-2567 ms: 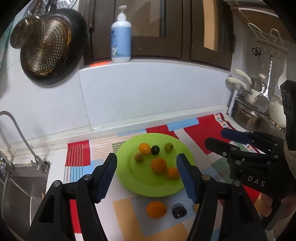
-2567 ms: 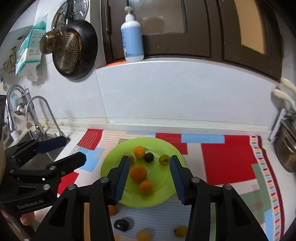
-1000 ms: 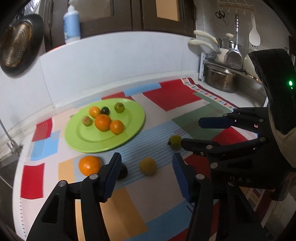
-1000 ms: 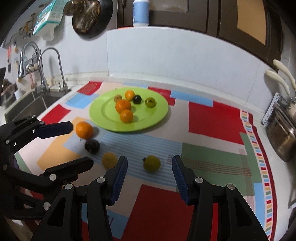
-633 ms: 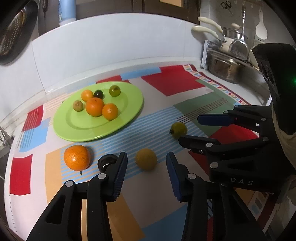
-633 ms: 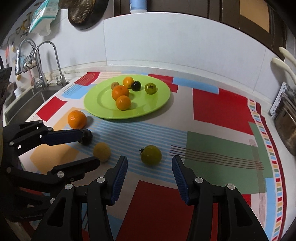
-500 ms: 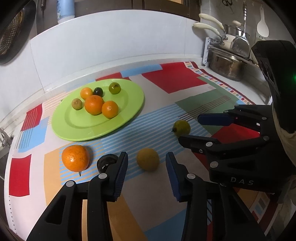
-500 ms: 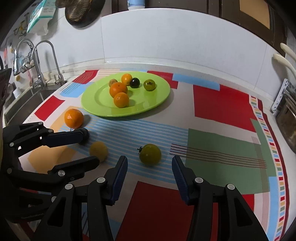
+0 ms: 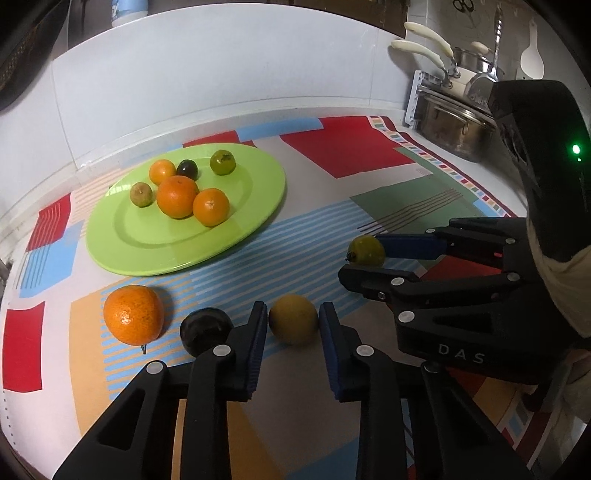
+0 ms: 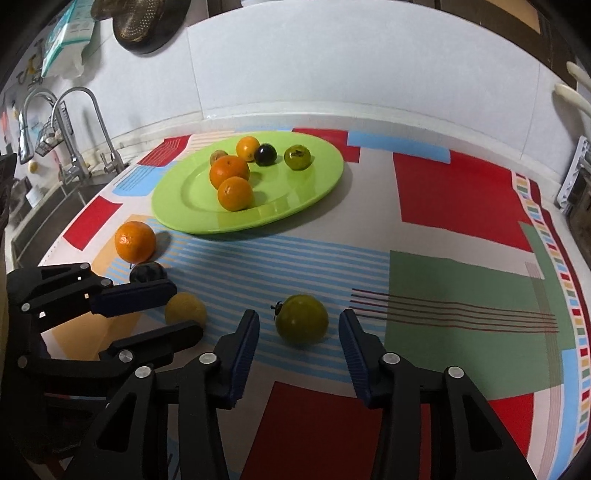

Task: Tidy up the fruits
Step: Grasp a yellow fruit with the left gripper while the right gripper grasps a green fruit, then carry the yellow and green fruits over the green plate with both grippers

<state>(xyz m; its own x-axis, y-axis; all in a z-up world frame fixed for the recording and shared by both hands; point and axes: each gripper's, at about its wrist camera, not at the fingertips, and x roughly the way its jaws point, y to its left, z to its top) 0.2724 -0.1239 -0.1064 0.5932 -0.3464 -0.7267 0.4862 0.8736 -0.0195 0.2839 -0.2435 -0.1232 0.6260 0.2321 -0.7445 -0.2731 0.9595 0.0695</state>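
Left wrist view: my plate point(image 9: 258, 206) near the mat's back edge holds six fruits. My left gripper point(image 9: 293, 328) is clamped on the yellow fruit point(image 9: 293, 323). My right gripper point(image 10: 299, 338) is closing around the green fruit point(image 10: 302, 324), pads not yet touching.

A home kitchen, seen from a tiled table.
A curved faucet point(image 10: 79, 122) is standing over a sink point(image 10: 48, 210), a steel pot point(image 9: 452, 127) is sitting by the wall, a colander point(image 10: 142, 16) and ladle point(image 9: 480, 86) are hanging, and a patterned mat point(image 10: 454, 280) is covering the table.
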